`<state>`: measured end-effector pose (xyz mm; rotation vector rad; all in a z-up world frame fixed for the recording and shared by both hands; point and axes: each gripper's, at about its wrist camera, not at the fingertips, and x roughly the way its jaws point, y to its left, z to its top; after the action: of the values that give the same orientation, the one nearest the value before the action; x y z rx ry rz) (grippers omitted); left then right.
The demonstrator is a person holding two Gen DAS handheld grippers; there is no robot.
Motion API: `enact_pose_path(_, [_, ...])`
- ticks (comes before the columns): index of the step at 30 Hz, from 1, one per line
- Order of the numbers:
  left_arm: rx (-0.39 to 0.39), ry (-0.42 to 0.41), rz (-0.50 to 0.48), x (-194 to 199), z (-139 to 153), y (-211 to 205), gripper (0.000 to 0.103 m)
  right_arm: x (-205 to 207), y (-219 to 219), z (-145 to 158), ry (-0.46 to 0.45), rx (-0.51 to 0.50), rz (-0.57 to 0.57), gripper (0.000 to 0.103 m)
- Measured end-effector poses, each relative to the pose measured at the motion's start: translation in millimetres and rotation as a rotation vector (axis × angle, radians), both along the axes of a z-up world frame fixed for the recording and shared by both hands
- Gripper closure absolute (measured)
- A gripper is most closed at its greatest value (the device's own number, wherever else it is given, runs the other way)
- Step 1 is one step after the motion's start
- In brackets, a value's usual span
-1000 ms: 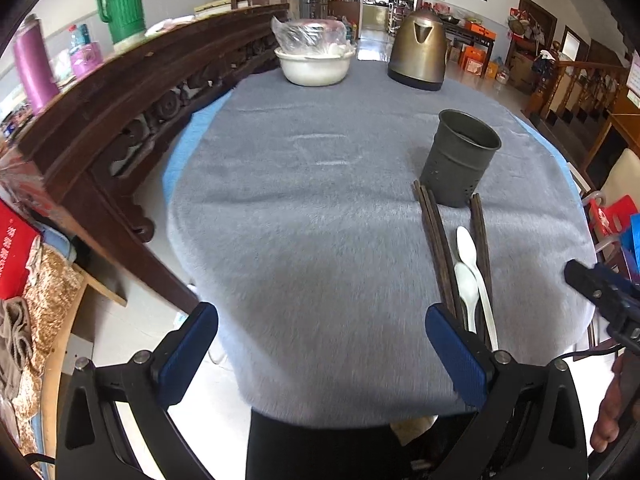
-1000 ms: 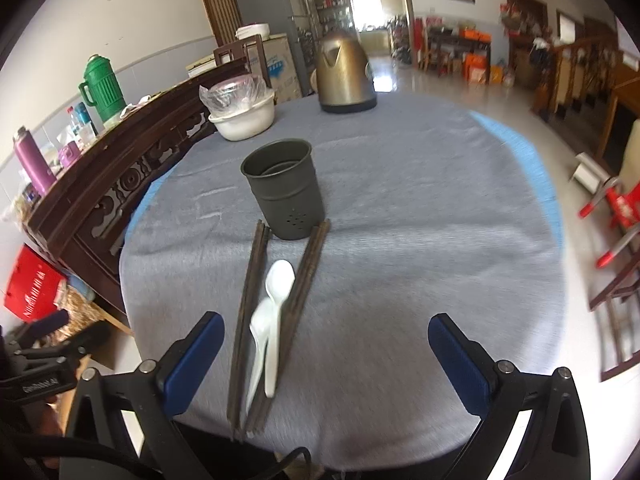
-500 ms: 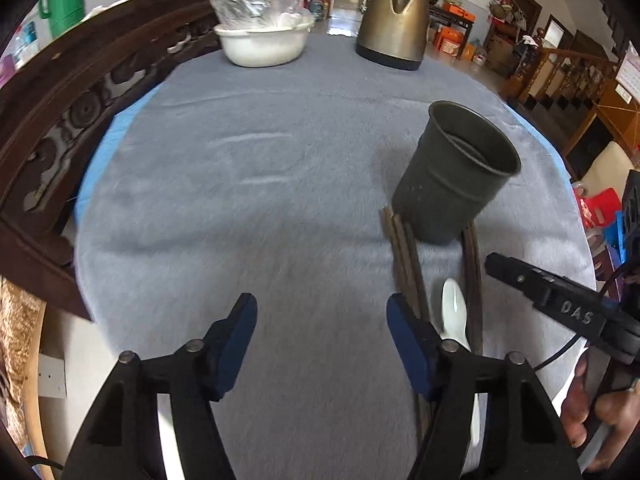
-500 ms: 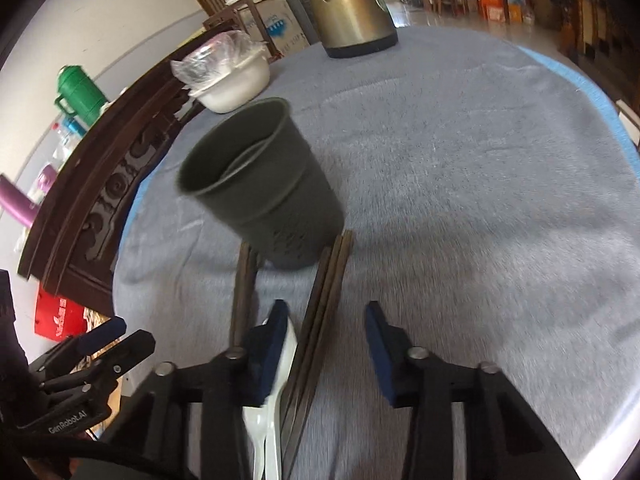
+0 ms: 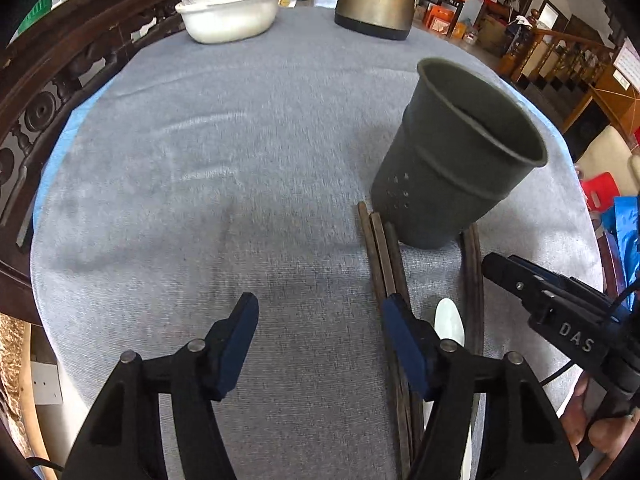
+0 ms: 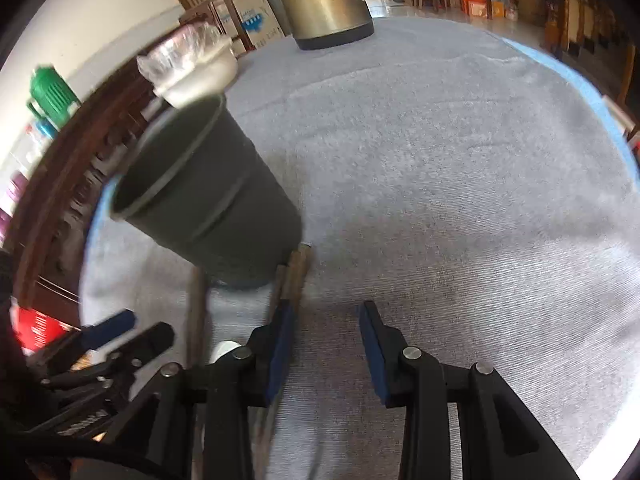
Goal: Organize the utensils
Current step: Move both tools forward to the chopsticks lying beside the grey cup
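Both tongs are hovering released over the counter (image 5: 200, 160): left tongs (image 5: 320, 320) beside chopsticks (image 5: 380, 248), right tongs (image 6: 326, 324) (jaws narrower) just behind the holder (image 6: 208, 208).

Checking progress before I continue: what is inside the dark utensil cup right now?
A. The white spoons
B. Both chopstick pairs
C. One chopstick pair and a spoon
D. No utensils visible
D: the left wrist view shows the dark utensil cup with no utensils rising from its mouth, while the chopsticks and white spoon lie on the grey tablecloth before it.
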<state>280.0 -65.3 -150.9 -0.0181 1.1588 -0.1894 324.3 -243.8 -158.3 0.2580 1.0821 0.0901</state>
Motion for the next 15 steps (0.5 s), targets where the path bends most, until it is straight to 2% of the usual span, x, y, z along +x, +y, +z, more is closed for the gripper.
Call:
enact_pose_path(6, [0.000, 0.009, 0.008, 2, -6, -1, 0.036, -1, 0, 0, 0.015, 0.055, 0.012, 0.065])
enact_pose_path(9, [0.004, 0.017, 0.021, 1, -7, 3, 0.036, -4, 8, 1, 0.006, -0.012, 0.014, 0.065])
enact_pose_path(12, [0.017, 0.023, 0.016, 0, -11, 6, 0.036, -5, 3, 0, 0.004, 0.011, 0.000, 0.065])
enact_pose_path(15, [-0.003, 0.026, 0.028, -3, -8, 10, 0.036, -8, -9, -1, 0.003, -0.025, -0.033, 0.065])
